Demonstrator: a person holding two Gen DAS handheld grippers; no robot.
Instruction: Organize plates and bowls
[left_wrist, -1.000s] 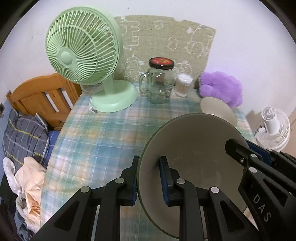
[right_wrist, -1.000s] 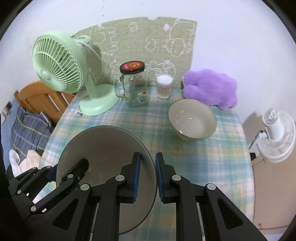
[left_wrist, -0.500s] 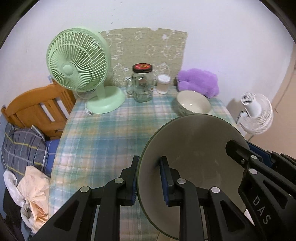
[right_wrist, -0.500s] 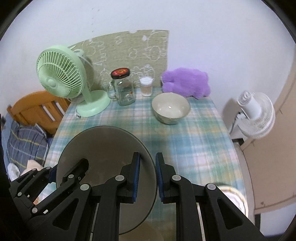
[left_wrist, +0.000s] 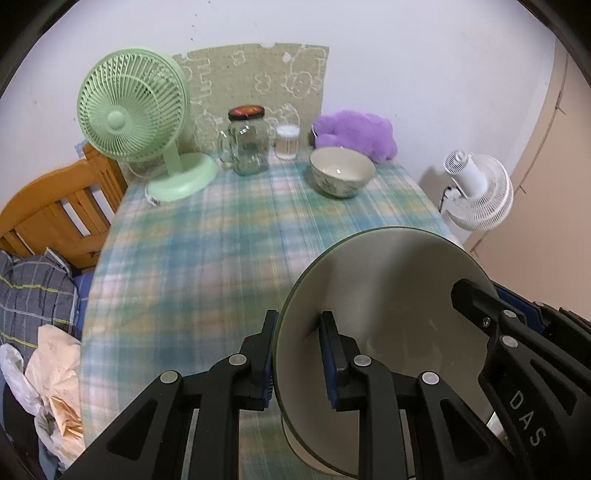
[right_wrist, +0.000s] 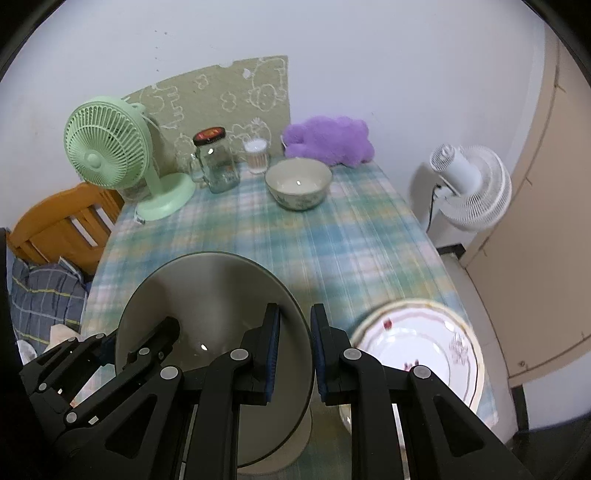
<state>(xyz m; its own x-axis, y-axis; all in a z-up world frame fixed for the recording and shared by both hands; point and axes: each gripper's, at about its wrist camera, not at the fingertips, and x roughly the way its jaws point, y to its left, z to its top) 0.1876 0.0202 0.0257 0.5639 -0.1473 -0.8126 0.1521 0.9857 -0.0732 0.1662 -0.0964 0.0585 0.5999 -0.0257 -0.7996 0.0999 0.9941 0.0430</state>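
Observation:
A large grey-green bowl (left_wrist: 388, 295) with a dark rim is held between both grippers above the near part of the table. My left gripper (left_wrist: 297, 354) is shut on its left rim. My right gripper (right_wrist: 293, 350) is shut on its right rim; the bowl (right_wrist: 207, 295) fills the lower left of the right wrist view. A smaller patterned bowl (left_wrist: 341, 175) stands at the back of the table; it also shows in the right wrist view (right_wrist: 298, 182). A white plate (right_wrist: 424, 339) with a gold rim and floral print lies at the table's near right corner.
A plaid cloth covers the table (left_wrist: 221, 236). At the back stand a green fan (left_wrist: 136, 122), a glass jar mug (left_wrist: 247, 142), a small white-lidded container (left_wrist: 287, 142) and a purple plush (left_wrist: 354, 134). A wooden chair (left_wrist: 55, 210) is left, a white fan (right_wrist: 469, 184) right.
Both grippers have pulled back and up from the table's far end with the large bowl held between them. The small bowl looks farther away and the white plate has come into view.

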